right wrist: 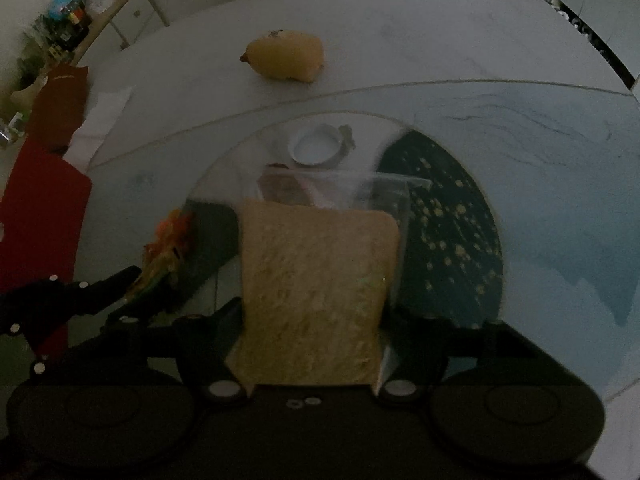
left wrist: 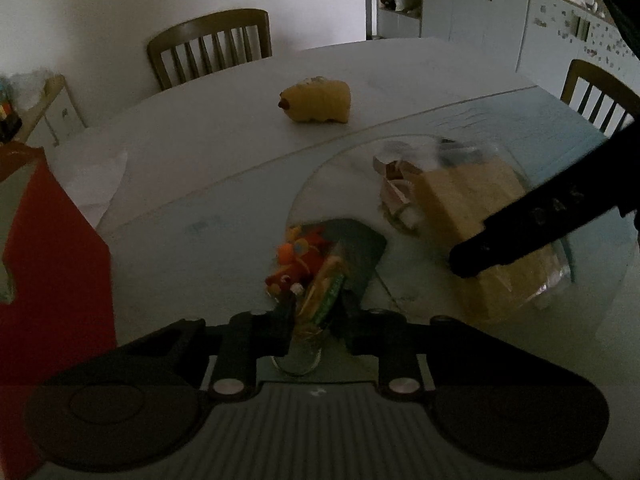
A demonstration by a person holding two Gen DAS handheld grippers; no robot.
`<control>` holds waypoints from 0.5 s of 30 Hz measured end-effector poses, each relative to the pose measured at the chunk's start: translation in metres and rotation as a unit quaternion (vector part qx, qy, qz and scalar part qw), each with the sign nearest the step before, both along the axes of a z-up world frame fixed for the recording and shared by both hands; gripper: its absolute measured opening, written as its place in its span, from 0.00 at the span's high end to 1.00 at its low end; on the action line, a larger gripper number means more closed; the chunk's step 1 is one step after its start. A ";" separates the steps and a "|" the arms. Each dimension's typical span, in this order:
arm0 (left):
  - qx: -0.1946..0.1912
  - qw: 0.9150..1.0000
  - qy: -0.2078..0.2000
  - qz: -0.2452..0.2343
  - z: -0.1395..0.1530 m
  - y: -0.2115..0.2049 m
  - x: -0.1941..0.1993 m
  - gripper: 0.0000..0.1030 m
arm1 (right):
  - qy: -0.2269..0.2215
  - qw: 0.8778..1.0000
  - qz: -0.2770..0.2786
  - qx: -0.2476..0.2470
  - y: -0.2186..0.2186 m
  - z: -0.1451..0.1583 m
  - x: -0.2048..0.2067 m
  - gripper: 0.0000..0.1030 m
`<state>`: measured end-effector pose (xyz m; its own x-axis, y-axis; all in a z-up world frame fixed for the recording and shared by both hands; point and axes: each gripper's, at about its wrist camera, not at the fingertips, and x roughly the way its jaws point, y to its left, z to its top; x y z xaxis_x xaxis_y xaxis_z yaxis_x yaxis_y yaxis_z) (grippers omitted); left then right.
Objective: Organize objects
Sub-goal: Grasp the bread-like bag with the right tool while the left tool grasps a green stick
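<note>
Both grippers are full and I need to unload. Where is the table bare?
Bare: the grey table beyond and right of the yellow plush toy, and the blue patch right of the glass turntable. Crowded: the turntable, with a white lid.

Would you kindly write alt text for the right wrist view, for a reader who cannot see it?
The right gripper is shut on a tan sponge-like block above a round glass turntable. To its left, the left gripper holds a colourful orange toy. Farther back on the pale table lie a white lid and a yellow plush toy.
</note>
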<state>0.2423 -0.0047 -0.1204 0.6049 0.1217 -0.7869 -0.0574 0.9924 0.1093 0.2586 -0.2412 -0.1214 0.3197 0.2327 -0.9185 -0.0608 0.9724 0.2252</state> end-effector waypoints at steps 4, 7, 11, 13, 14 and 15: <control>-0.016 1.000 0.002 0.010 0.002 0.001 -0.006 0.80 | 0.005 1.000 -0.004 0.015 -0.008 0.004 -0.013 0.32; -0.032 0.999 0.001 0.015 0.004 0.003 -0.014 0.81 | 0.009 1.000 -0.007 0.024 -0.013 0.008 -0.023 0.32; -0.051 0.998 -0.001 0.026 0.010 0.004 -0.024 0.82 | 0.015 0.999 -0.011 0.035 -0.018 0.012 -0.035 0.32; -0.058 0.998 -0.004 0.029 0.013 0.005 -0.029 0.82 | 0.017 0.999 -0.013 0.039 -0.020 0.016 -0.041 0.32; -0.061 0.998 -0.005 0.030 0.015 0.005 -0.032 0.83 | 0.016 0.999 -0.013 0.040 -0.020 0.018 -0.043 0.32; -0.065 0.997 -0.007 0.031 0.018 0.005 -0.035 0.83 | 0.014 0.999 -0.012 0.040 -0.020 0.020 -0.045 0.32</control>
